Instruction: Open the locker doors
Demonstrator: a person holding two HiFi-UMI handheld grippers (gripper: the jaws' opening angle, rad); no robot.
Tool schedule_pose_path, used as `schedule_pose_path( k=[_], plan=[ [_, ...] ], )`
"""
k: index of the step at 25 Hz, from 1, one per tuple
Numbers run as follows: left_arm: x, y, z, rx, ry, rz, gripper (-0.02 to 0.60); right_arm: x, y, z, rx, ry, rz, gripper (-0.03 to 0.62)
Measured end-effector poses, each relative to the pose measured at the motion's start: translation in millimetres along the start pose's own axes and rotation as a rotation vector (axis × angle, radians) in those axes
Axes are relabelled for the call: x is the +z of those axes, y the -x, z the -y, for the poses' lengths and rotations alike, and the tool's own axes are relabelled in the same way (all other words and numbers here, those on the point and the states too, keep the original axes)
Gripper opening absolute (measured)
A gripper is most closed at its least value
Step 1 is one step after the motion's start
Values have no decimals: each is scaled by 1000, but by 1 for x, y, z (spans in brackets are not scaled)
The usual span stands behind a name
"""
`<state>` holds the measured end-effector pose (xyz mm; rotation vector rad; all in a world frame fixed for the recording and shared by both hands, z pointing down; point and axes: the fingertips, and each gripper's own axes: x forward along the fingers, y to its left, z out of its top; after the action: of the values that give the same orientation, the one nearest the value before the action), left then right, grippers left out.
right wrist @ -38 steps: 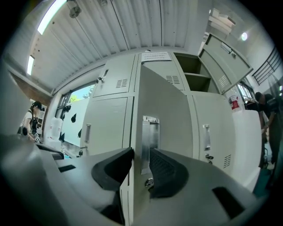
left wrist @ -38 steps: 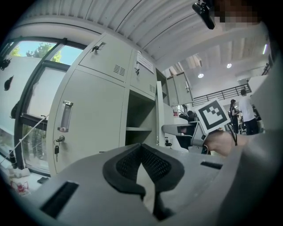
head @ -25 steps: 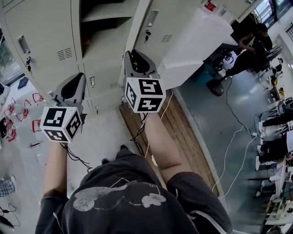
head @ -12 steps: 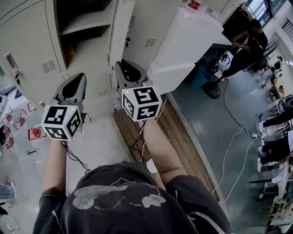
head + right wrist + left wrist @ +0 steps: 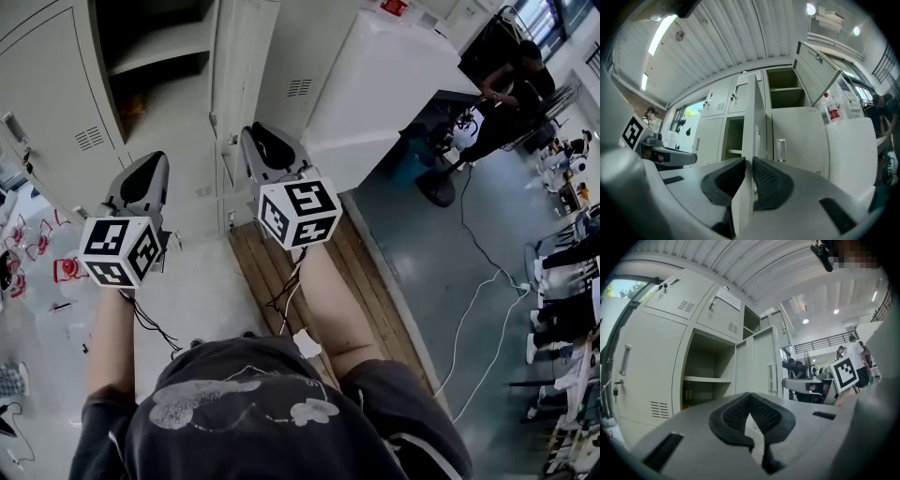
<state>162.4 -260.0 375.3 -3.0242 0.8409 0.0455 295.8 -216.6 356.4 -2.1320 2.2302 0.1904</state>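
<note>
Where my right tool (image 5: 746,161) bites: its pads are drawn in on the free edge of the locker door (image 5: 754,112), which runs edge-on down between them.
Locker door: swung out from the bank of lockers, roughly square to their fronts, just ahead of my right hand.
Left tool (image 5: 750,397): pads pressed together at the tips with nothing between them. It hangs in the air left of that door and touches nothing.
Open compartment (image 5: 710,357): straight ahead of the left tool, with a shelf (image 5: 707,379) across it. The small items under the shelf are too dim for me to name.
Closed door (image 5: 642,366): left of the compartment, with a handle (image 5: 624,359) and vent slots.
Upper door (image 5: 816,70): in the top row to the right, standing open.
White cabinet (image 5: 394,84): just right of the lockers.
Wooden boards (image 5: 309,272): on the floor under my right forearm.
Person (image 5: 511,89): at the far right, well apart from me.
</note>
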Motion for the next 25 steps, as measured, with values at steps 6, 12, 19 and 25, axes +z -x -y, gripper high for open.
schedule_pose_path(
  k=[6, 12, 19, 25],
  plan=[
    [-4, -5, 7, 35, 20, -5, 9, -1, 3, 14, 59, -29, 20, 71],
    [-6, -2, 12, 72, 26, -11, 9, -2, 6, 27, 66, -78, 37, 71],
    [-10, 11, 15, 130, 38, -18, 9, -2, 7, 36, 65, -106, 34, 71],
    [-11, 35, 12, 205, 42, -19, 9, 5, 14, 34, 47, -92, 67, 71]
  ],
)
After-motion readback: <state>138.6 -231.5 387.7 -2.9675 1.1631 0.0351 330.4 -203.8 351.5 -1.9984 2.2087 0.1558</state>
